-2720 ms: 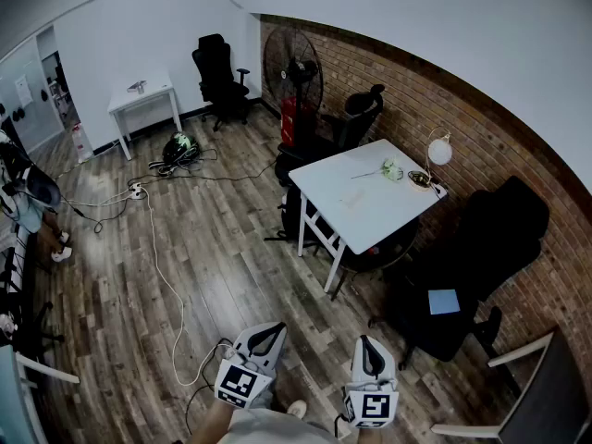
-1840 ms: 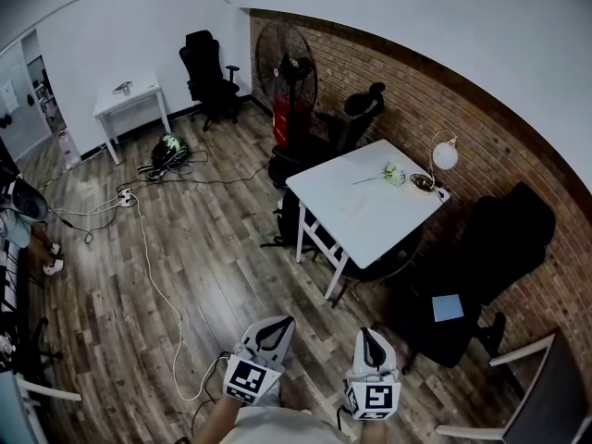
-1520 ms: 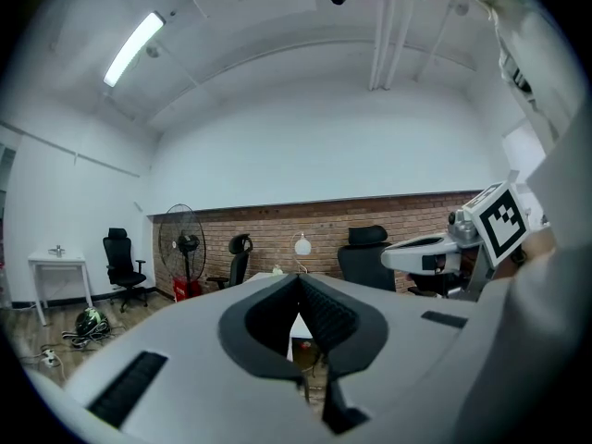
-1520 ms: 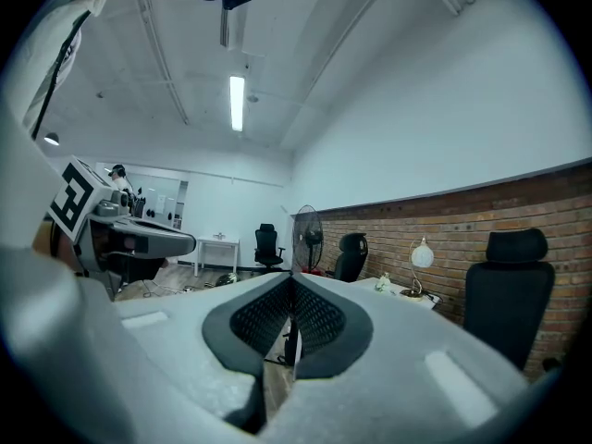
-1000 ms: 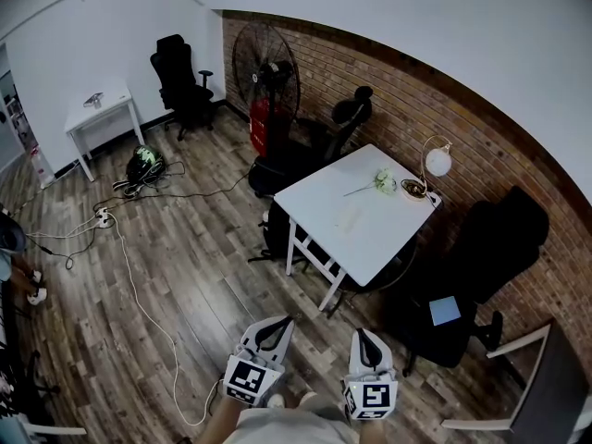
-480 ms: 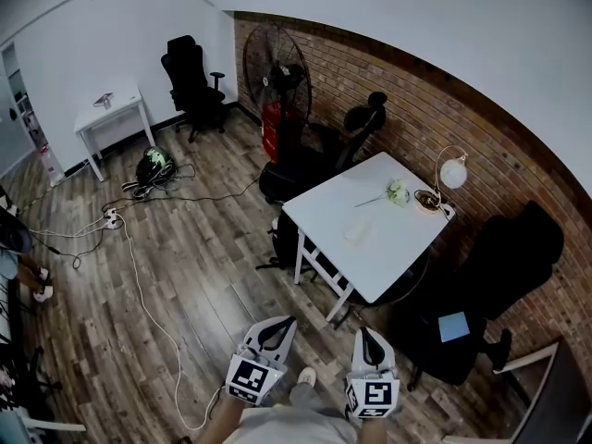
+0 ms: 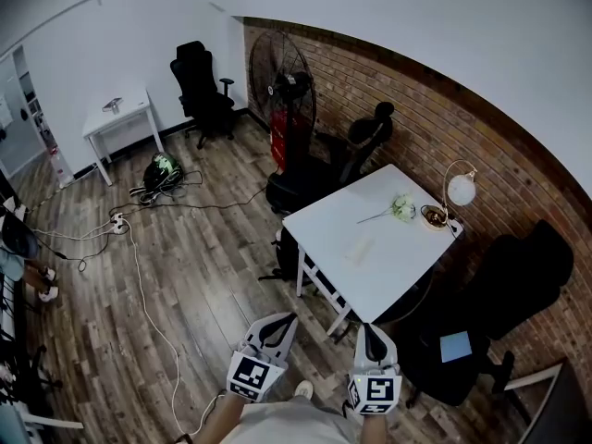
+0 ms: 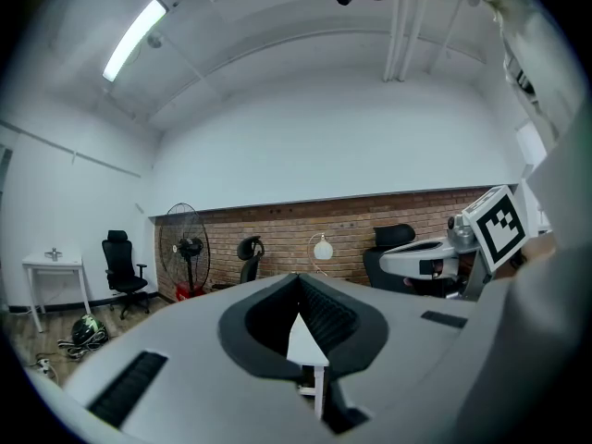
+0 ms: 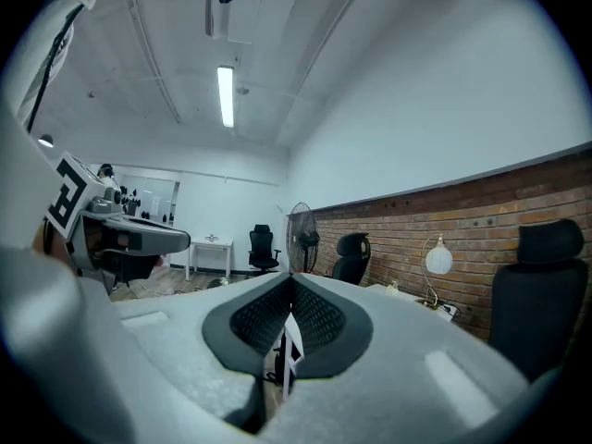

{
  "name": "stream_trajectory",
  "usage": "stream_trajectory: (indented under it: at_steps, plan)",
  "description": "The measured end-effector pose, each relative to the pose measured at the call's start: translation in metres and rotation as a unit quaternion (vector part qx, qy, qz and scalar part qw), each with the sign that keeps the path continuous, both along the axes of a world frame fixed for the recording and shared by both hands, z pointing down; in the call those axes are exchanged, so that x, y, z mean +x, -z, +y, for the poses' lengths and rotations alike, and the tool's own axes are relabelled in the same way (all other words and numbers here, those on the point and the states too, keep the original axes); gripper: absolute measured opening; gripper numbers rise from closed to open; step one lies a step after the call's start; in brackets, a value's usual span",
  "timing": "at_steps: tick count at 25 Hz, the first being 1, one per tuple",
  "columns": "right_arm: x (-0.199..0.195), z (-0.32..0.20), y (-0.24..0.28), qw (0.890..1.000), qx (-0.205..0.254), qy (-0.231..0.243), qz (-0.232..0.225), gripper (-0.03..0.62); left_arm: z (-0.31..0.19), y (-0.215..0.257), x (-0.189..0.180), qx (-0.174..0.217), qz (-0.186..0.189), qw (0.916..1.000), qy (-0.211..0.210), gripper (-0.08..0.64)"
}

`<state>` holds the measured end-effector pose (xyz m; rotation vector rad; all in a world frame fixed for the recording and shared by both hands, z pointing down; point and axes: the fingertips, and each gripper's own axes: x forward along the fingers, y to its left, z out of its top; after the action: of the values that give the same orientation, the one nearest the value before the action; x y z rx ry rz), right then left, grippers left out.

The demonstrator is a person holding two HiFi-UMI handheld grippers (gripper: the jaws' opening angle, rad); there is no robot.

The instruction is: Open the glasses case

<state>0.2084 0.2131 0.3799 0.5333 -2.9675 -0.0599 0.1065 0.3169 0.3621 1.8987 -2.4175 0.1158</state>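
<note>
The left gripper (image 8: 298, 289) is pointing roughly level, its black ribbed fingers (image 8: 326, 311) meeting at the tips with nothing gripped. Beyond them a red brick wall (image 8: 370, 215), a tall black pedestal fan (image 8: 184, 251) and a white globe lamp (image 8: 322, 248) are showing. The right gripper (image 8: 388, 262) is hovering at the right.

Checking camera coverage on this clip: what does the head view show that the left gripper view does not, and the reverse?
Only the head view: the white table's top with a flower, a pale flat item, maybe the glasses case, and a blue item on a black chair. Only the left gripper view: the ceiling light strip. Both: the standing fan, the globe lamp, the small white side table and the right hand-held gripper.
</note>
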Motion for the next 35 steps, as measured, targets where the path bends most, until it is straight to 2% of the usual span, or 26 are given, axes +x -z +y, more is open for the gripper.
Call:
stream_trajectory:
  at_steps: [3, 7, 10, 12, 18, 23, 30, 35]
  plan:
    - [-0.001, -0.019, -0.003, 1.0, -0.012, -0.006, 0.002, 0.005, -0.019, 0.002, -0.003, 0.0, -0.015, 0.9999, -0.004, 0.005]
    - [-0.004, -0.046, -0.004, 1.0, -0.017, -0.006, -0.003, 0.005, -0.046, 0.003, -0.006, -0.006, -0.008, 0.9999, -0.001, 0.005]
    - [-0.006, -0.067, -0.004, 1.0, -0.022, -0.012, -0.006, 0.005, -0.062, 0.007, -0.011, -0.005, -0.028, 0.9996, -0.001, 0.005]
    - [-0.009, -0.078, -0.003, 1.0, -0.023, -0.012, -0.008, 0.005, -0.071, 0.005, -0.015, -0.006, -0.013, 0.9999, 0.009, 0.005]
    - [-0.014, -0.107, -0.008, 1.0, -0.025, -0.003, -0.002, 0.005, -0.094, 0.002, -0.022, -0.007, -0.019, 0.9996, 0.021, 0.005]
    - [-0.027, -0.117, -0.011, 1.0, -0.03, 0.008, -0.001, 0.005, -0.104, -0.005, -0.029, -0.015, -0.002, 0.9993, 0.033, 0.005]
    - [-0.044, -0.131, -0.024, 0.999, -0.041, 0.012, 0.008, 0.005, -0.12, -0.015, -0.046, -0.026, 0.002, 0.999, 0.035, 0.005]
    - [-0.056, -0.149, -0.029, 0.999, -0.041, -0.001, 0.014, 0.005, -0.143, -0.02, -0.061, -0.023, 0.003, 0.9995, 0.021, 0.005]
